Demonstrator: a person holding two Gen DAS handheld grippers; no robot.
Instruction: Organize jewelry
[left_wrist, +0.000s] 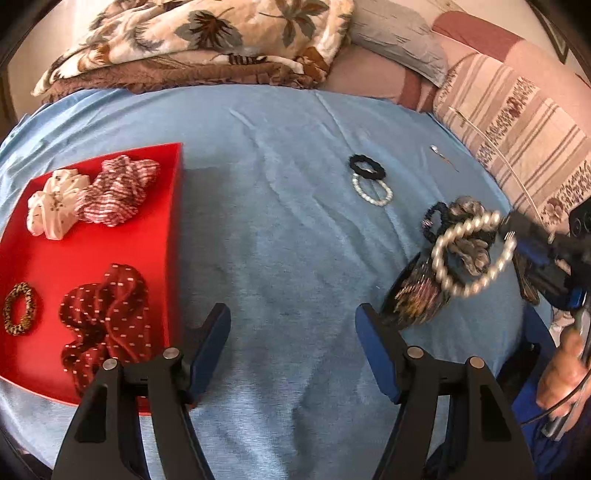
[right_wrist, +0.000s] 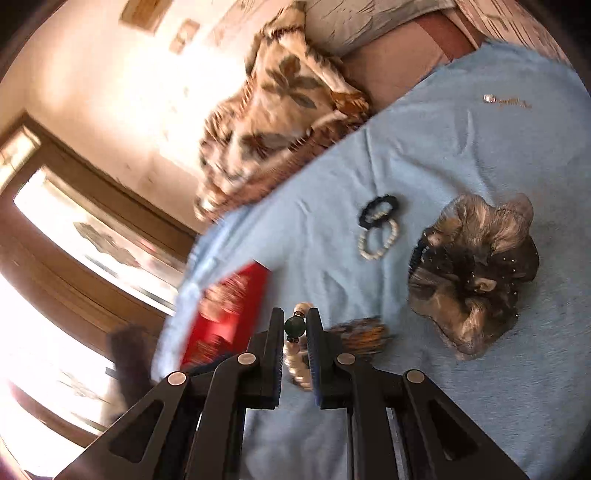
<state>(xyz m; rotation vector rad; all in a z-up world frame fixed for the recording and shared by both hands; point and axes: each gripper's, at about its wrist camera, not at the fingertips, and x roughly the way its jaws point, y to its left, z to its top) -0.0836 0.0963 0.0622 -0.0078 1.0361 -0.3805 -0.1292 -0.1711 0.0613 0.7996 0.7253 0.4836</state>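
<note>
A red tray (left_wrist: 51, 258) on the blue sheet holds several scrunchies. My left gripper (left_wrist: 293, 325) is open and empty over the sheet beside the tray's right wall. My right gripper (right_wrist: 295, 325) is shut on a pearl bracelet (left_wrist: 472, 254) with a dark green bead (right_wrist: 294, 325), held in the air; it shows at the right of the left wrist view (left_wrist: 517, 229). A small pearl bracelet (left_wrist: 371, 192) lies under a black hair tie (left_wrist: 367, 168) on the sheet. A grey and black scrunchie pile (right_wrist: 476, 273) lies to the right.
A floral blanket (left_wrist: 207, 40) and pillows (left_wrist: 517, 122) lie at the far edge of the bed. A small pin (left_wrist: 441, 155) lies on the sheet near the pillows. A patterned dark scrunchie (left_wrist: 417, 295) lies below the held bracelet. The tray also shows in the right wrist view (right_wrist: 236, 314).
</note>
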